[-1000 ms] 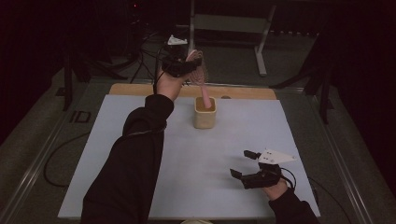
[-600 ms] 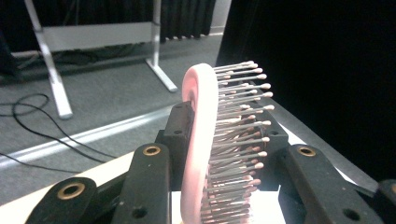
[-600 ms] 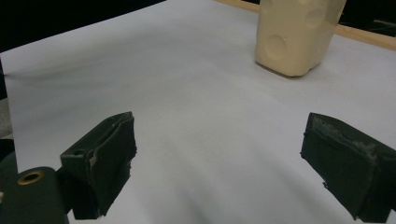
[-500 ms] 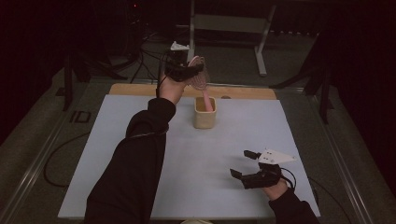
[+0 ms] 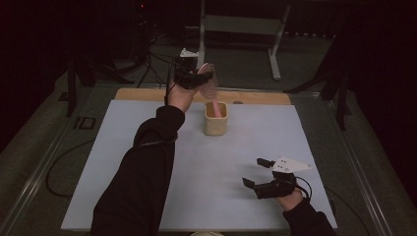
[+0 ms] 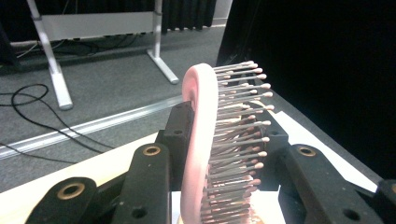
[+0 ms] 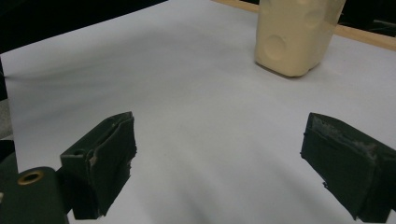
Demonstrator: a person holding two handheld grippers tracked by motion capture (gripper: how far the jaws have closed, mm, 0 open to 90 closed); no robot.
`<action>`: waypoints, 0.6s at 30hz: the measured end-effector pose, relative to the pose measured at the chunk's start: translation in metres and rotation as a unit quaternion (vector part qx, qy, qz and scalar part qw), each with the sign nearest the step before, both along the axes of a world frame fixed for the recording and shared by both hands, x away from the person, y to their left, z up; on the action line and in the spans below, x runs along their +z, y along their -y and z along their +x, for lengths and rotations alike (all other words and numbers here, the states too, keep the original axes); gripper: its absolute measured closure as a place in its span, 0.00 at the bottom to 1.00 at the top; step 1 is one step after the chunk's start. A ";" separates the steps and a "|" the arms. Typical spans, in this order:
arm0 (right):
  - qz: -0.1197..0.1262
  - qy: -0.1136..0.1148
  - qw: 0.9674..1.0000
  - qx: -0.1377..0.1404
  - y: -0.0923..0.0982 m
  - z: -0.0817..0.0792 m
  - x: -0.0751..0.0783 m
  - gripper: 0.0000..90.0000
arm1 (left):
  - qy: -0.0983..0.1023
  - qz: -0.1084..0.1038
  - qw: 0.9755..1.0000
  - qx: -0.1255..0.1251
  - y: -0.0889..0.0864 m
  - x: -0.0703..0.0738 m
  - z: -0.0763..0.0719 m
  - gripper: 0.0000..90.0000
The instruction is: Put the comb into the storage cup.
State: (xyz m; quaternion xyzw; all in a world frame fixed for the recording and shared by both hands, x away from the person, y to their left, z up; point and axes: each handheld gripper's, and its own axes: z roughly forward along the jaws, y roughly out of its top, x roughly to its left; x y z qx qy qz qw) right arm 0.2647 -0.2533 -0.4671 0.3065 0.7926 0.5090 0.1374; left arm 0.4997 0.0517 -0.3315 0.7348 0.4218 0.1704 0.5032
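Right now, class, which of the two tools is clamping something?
The left tool, raised above the cream cup, clamps the pink hairbrush. The right tool rests open on the table.

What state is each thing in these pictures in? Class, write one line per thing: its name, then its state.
Left gripper: shut on the hairbrush head, raised above the cup.
Hairbrush: pink, held by its head, handle pointing down into the cup.
Cup: beige, upright on the mat, the brush handle inside it.
Right gripper: open, holding nothing, resting low at the near right of the mat.
Mat: white, lying flat on the table.
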 end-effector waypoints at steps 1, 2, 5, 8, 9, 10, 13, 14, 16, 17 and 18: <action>0.001 0.000 1.000 0.000 0.000 0.000 0.000 0.11 | -0.003 -0.003 1.000 -0.001 0.000 -0.002 0.001 0.74; 0.000 0.000 1.000 0.000 0.000 0.000 0.000 0.11 | -0.004 -0.003 1.000 -0.001 0.000 -0.002 0.001 0.74; 0.001 -0.001 1.000 0.000 0.000 0.000 0.000 0.11 | -0.005 0.002 1.000 -0.003 0.001 -0.006 0.001 0.74; 0.000 -0.002 1.000 0.001 0.000 0.000 0.000 0.11 | -0.006 0.002 1.000 -0.003 0.002 -0.010 0.002 0.74; 0.001 -0.001 1.000 0.001 0.000 0.000 0.000 0.11 | -0.007 0.003 1.000 -0.004 0.003 -0.011 0.002 0.74; 0.000 0.000 1.000 0.000 0.000 0.000 0.000 0.11 | -0.007 0.002 1.000 -0.004 0.003 -0.012 0.002 0.74; 0.001 -0.001 1.000 -0.001 0.000 0.000 0.000 0.11 | -0.005 0.003 1.000 -0.002 0.004 -0.015 0.003 0.74; 0.000 0.000 1.000 -0.001 0.000 0.000 0.000 0.11 | -0.007 0.005 1.000 -0.003 0.004 -0.016 0.003 0.74; 0.001 0.000 1.000 0.000 0.000 0.000 0.000 0.11 | -0.010 0.002 1.000 -0.004 0.004 -0.018 0.004 0.74; 0.001 0.000 1.000 0.000 0.000 0.000 0.000 0.11 | -0.010 0.002 1.000 -0.004 0.004 -0.018 0.004 0.74; 0.002 0.000 1.000 0.000 0.000 0.000 0.000 0.11 | -0.010 0.003 1.000 -0.004 0.005 -0.020 0.004 0.74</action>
